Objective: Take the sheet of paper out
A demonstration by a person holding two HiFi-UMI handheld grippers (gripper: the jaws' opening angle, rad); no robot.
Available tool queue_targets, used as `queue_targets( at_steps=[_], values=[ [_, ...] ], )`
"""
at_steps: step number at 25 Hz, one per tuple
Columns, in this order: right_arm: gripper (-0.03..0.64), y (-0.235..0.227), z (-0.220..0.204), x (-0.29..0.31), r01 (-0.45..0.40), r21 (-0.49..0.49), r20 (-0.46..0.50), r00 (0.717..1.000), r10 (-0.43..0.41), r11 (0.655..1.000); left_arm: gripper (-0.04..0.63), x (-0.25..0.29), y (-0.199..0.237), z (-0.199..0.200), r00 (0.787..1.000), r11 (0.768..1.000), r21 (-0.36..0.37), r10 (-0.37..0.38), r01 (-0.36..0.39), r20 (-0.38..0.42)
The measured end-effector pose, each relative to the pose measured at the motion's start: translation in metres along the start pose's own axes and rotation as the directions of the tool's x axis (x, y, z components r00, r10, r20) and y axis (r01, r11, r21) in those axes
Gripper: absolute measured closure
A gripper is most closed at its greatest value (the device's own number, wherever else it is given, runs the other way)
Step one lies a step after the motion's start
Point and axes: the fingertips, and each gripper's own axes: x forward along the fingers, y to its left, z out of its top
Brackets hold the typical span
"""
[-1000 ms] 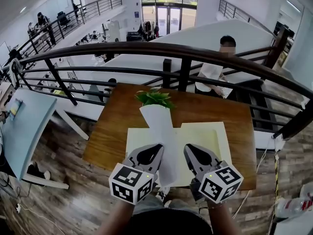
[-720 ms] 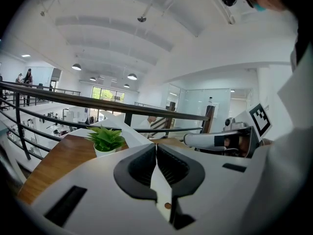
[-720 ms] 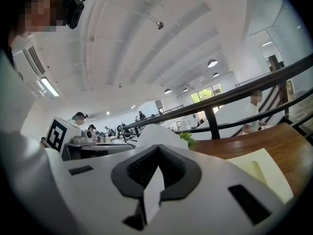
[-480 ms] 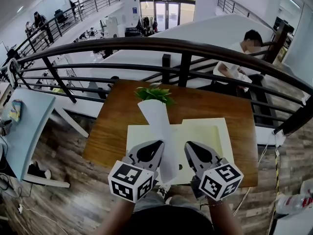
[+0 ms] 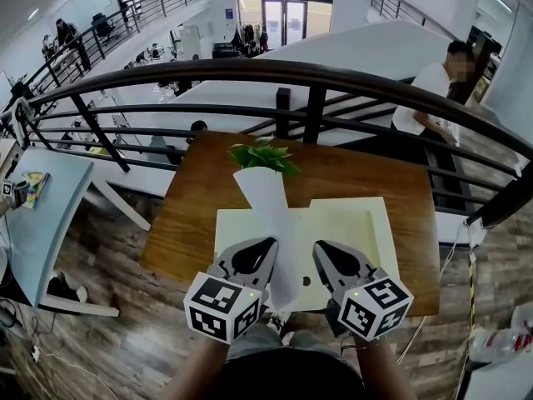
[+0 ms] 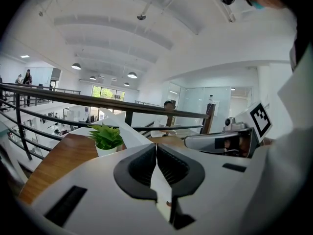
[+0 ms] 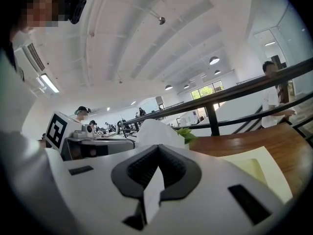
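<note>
Two hand-held grippers pinch a white sheet of paper (image 5: 271, 202) over a wooden table (image 5: 196, 207) on a mezzanine. The left gripper (image 5: 265, 248) has its jaws closed together on one side edge of the sheet. In the left gripper view, a thin sliver of the paper (image 6: 160, 190) is clamped between the dark pads (image 6: 139, 168) of that gripper (image 6: 156, 148). The right gripper (image 5: 321, 250) is likewise closed on the opposite edge. In its own view, a strip of the paper (image 7: 152, 195) sits squeezed between the jaws of the right gripper (image 7: 158, 150).

The two grippers sit side by side at the near edge of the table, with the sheet between them. From there the paper rises in a narrow curl above a pale yellow folder (image 5: 354, 223) that lies flat on the tabletop. Its far end is lifted up just in front of a small potted plant (image 5: 262, 157). Whether the sheet's near end is in the folder cannot be made out.

A dark metal railing (image 5: 333, 80) runs behind the table. Beyond the railing, a person in a white shirt (image 5: 433, 90) is at the upper right.
</note>
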Motion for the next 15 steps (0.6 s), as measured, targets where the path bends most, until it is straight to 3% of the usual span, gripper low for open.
queue_targets(
  at_steps=[15],
  values=[
    [0.591,0.001,-0.017,-0.004,-0.006,0.009,-0.036,0.999,0.006,1.0,0.572,0.0,-0.006,-0.01,1.0,1.0,-0.029,-0.012,0.012,-0.007]
  ],
)
